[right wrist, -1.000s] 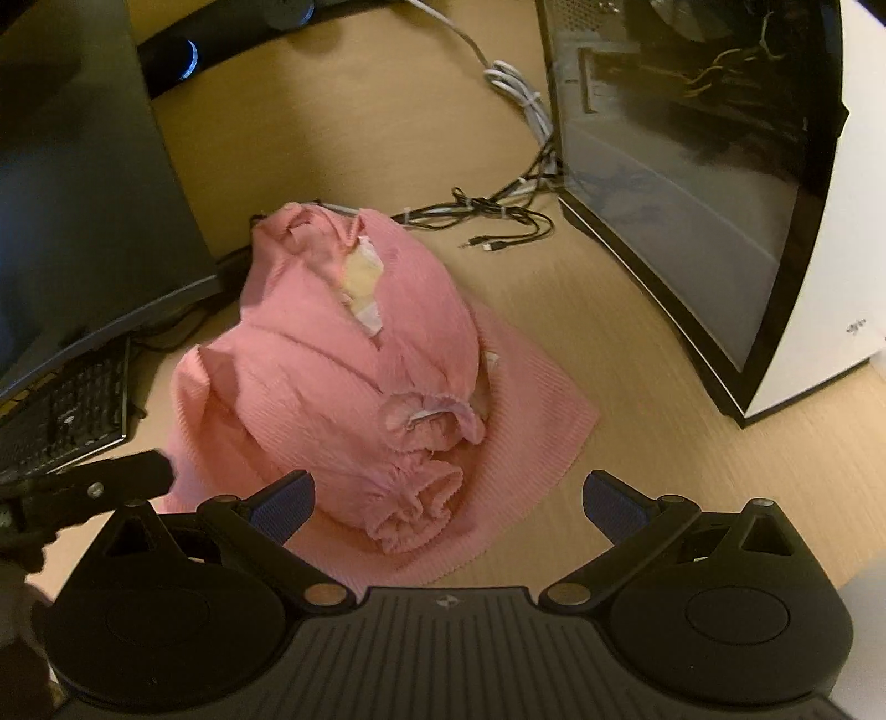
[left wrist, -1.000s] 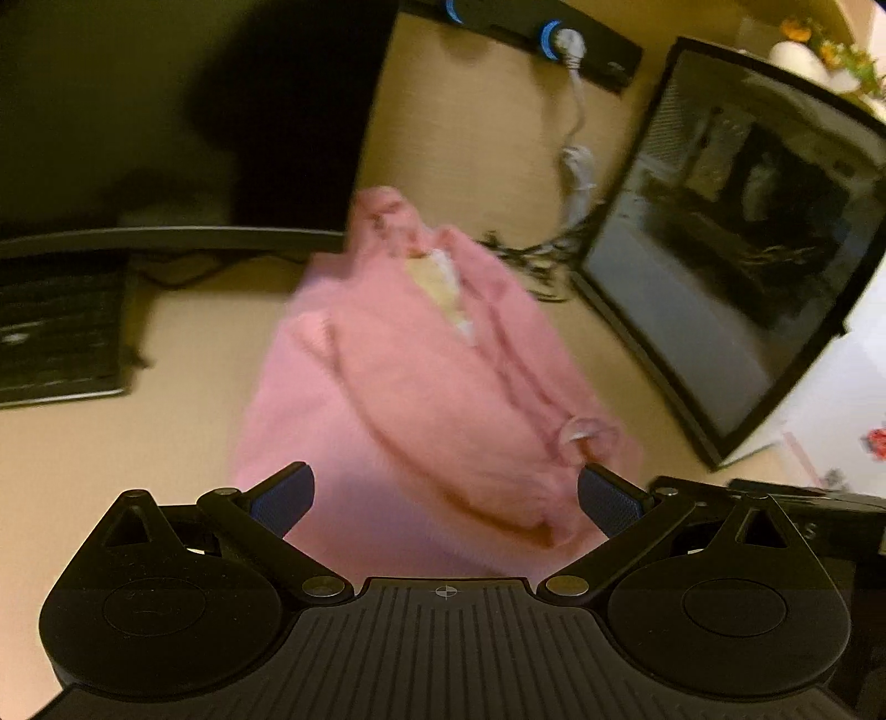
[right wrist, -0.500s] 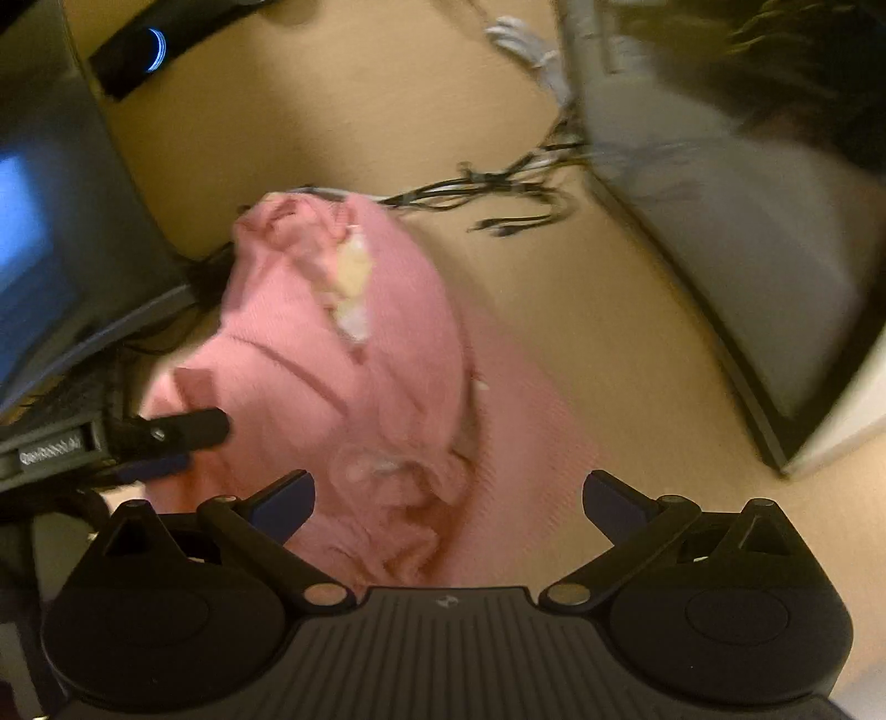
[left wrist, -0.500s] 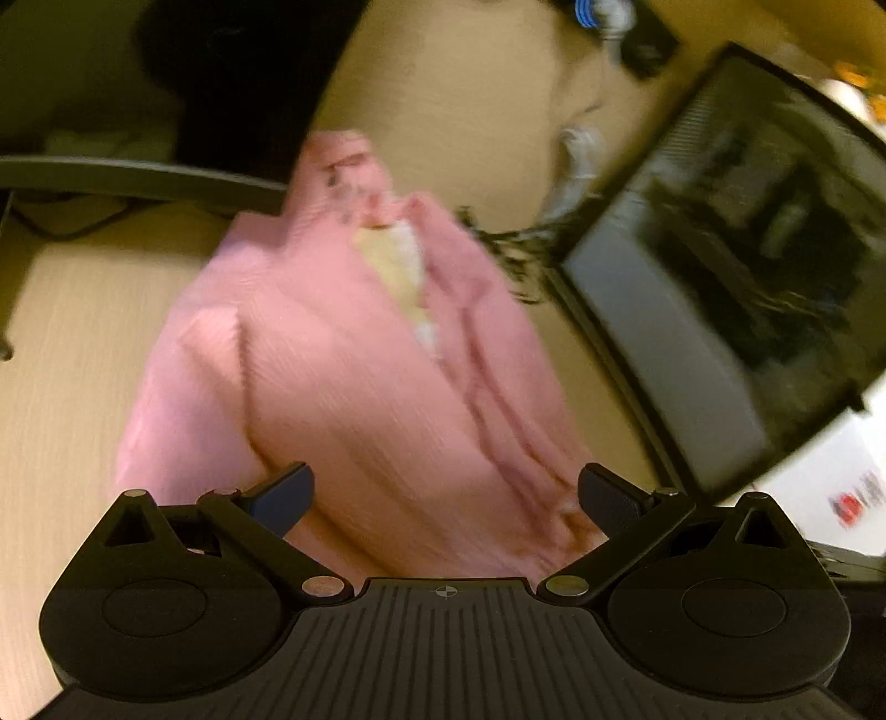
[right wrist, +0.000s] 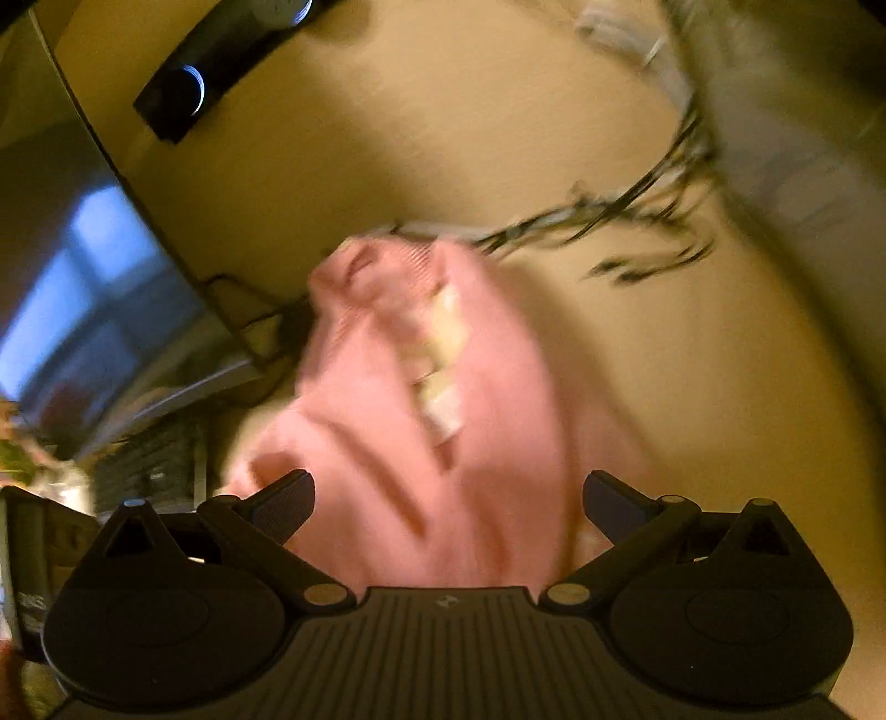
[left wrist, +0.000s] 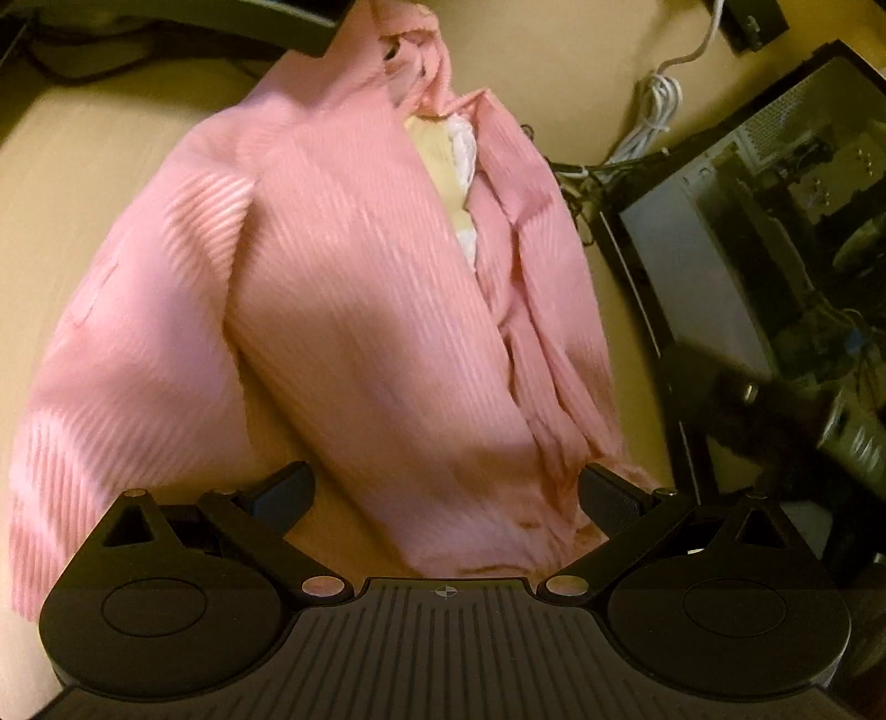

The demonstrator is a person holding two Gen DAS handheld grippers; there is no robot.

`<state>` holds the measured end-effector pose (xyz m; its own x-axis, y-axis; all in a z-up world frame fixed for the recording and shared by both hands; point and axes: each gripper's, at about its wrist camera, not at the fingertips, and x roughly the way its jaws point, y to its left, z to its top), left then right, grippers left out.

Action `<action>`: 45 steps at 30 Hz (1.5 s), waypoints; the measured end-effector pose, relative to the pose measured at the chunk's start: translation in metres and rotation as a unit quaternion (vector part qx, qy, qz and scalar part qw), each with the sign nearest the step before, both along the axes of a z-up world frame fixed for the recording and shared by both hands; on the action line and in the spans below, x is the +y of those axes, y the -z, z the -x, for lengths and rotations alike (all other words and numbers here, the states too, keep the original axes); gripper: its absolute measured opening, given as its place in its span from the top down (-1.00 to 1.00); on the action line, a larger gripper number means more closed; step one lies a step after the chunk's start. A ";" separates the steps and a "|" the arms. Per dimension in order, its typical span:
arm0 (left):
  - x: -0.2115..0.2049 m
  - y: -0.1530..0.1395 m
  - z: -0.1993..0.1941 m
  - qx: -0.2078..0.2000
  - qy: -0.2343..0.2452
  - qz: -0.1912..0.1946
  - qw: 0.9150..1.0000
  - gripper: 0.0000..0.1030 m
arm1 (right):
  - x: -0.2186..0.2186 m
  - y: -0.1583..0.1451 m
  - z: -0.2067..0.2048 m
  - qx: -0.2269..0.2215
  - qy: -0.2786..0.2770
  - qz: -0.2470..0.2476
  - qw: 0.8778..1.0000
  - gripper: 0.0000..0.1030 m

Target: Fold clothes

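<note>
Both grippers had closed in on the pink garment (left wrist: pixel 354 310) since the earlier frames, and it filled far more of each wrist view than a second before. It lay crumpled on the table (left wrist: pixel 72 166), toward the back edge, with its far end against the foot of a monitor (left wrist: pixel 232 22) and a tangle of cables (right wrist: pixel 637 243) just beside it; a computer case (left wrist: pixel 775 232) stood near the right side. A cream-and-white lining or label showed at the open neck.

Left gripper (left wrist: pixel 446 490): jaws spread wide, empty, low over the near hem. Right gripper (right wrist: pixel 448 495): jaws likewise wide and empty, over the near part of the heap. The right wrist view was heavily blurred, so cloth contact could not be confirmed.

Assessment: the step in hand appeared to be a first grasp to spread the garment flat. Each gripper would do best to take a single layer at an outer edge or corner, not the bunched middle. Drawing the cloth toward the near edge should keep it off the cables and monitor foot. Folding seemed not yet begun.
</note>
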<state>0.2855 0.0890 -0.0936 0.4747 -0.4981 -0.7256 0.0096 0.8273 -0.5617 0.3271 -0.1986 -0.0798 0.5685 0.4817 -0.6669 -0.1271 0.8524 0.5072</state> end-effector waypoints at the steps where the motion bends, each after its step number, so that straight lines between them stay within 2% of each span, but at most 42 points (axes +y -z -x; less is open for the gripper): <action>1: 0.000 0.000 0.000 -0.001 0.002 0.000 1.000 -1.00 | 0.002 0.008 -0.006 0.016 -0.008 -0.012 1.000 -1.00; 5: 0.003 0.001 0.005 -0.007 0.016 0.003 1.000 -1.00 | 0.004 0.033 -0.007 0.054 -0.011 -0.039 0.998 -1.00; 11: 0.019 0.004 0.037 -0.017 0.040 0.032 0.999 -1.00 | -0.007 0.036 0.031 0.098 -0.004 -0.068 0.993 -1.00; 15: 0.024 0.007 0.064 0.018 0.073 0.066 0.995 -1.00 | -0.016 0.033 0.066 0.131 -0.003 -0.069 0.989 -1.00; 18: 0.026 0.013 0.080 0.069 0.100 0.109 0.987 -1.00 | -0.022 0.033 0.084 0.143 0.019 -0.084 0.986 -1.00; 20: 0.028 0.016 0.087 0.090 0.093 0.131 0.983 -1.00 | -0.027 0.034 0.092 0.145 0.043 -0.103 0.983 -1.00; 24: 0.025 0.011 0.084 0.063 0.065 0.138 0.986 -0.94 | -0.029 0.038 0.098 0.147 0.094 -0.136 0.975 -1.00; 26: 0.023 0.015 0.078 0.074 0.054 0.139 0.986 -0.57 | -0.028 0.038 0.096 0.146 0.105 -0.141 0.974 -1.00; 28: 0.020 0.021 0.073 0.092 0.053 0.137 0.985 -0.53 | -0.028 0.040 0.095 0.143 0.111 -0.143 0.973 -1.00; 31: 0.007 0.018 0.068 0.092 0.079 0.135 0.983 -0.57 | -0.032 0.041 0.098 0.139 0.119 -0.150 0.972 -1.00; 33: -0.005 0.014 0.064 0.083 0.099 0.129 0.983 -0.41 | -0.036 0.043 0.100 0.139 0.126 -0.159 0.969 -1.00; 34: -0.011 0.013 0.062 0.077 0.108 0.126 0.983 -0.05 | -0.037 0.045 0.102 0.140 0.130 -0.164 0.968 -1.00; 35: -0.015 0.011 0.060 0.070 0.114 0.116 0.984 0.43 | -0.039 0.046 0.101 0.141 0.133 -0.169 0.966 -1.00; 37: -0.020 0.009 0.056 0.056 0.118 0.095 0.987 0.83 | -0.042 0.048 0.102 0.142 0.142 -0.179 0.963 -1.00; 40: -0.014 0.002 0.050 0.032 0.114 0.090 0.989 0.87 | -0.048 0.049 0.107 0.147 0.156 -0.196 0.957 -1.00; 42: -0.003 -0.015 0.049 -0.001 0.100 0.095 0.990 0.88 | -0.049 0.050 0.107 0.150 0.164 -0.202 0.954 -1.00; 45: 0.043 -0.059 0.046 -0.075 0.033 0.126 0.989 0.88 | -0.047 0.047 0.105 0.151 0.165 -0.190 0.956 -1.00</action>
<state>0.2391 0.1322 -0.0344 0.5268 -0.6884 -0.4986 0.1578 0.6556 -0.7384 0.2224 -0.2452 -0.1271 0.5397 0.5491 -0.6381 0.3186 0.5684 0.7586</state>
